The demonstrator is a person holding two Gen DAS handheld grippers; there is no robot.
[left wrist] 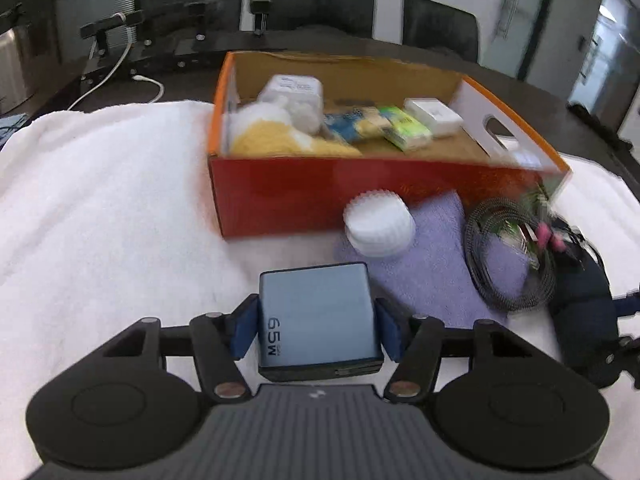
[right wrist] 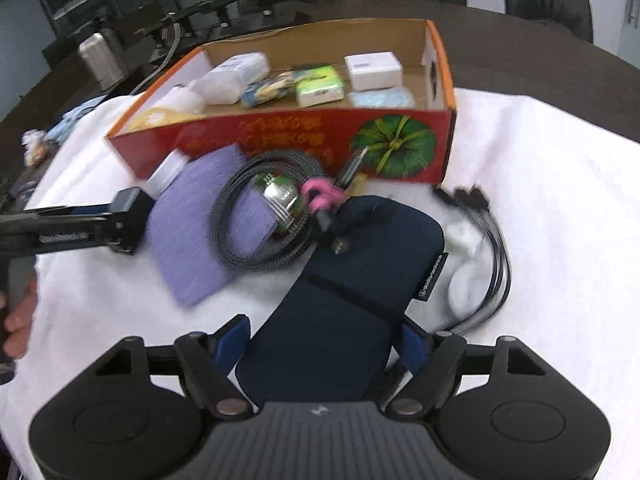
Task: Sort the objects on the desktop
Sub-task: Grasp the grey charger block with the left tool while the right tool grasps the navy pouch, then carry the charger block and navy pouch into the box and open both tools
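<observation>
LEFT: left gripper pinches 65W charger by its flat sides, lower centre; rigid, smooth, may slip | RIGHT: right gripper clamps navy pouch, lower centre; soft, grip mid-body | DEST: cardboard box, upper centre

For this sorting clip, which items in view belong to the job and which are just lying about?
Part of the job:
- charger, held in the left gripper
- dark pouch, held in the right gripper
- red box
- purple cloth
- braided cable
- white jar

Just lying about:
- office chairs
- metal kettle
- white cord
</observation>
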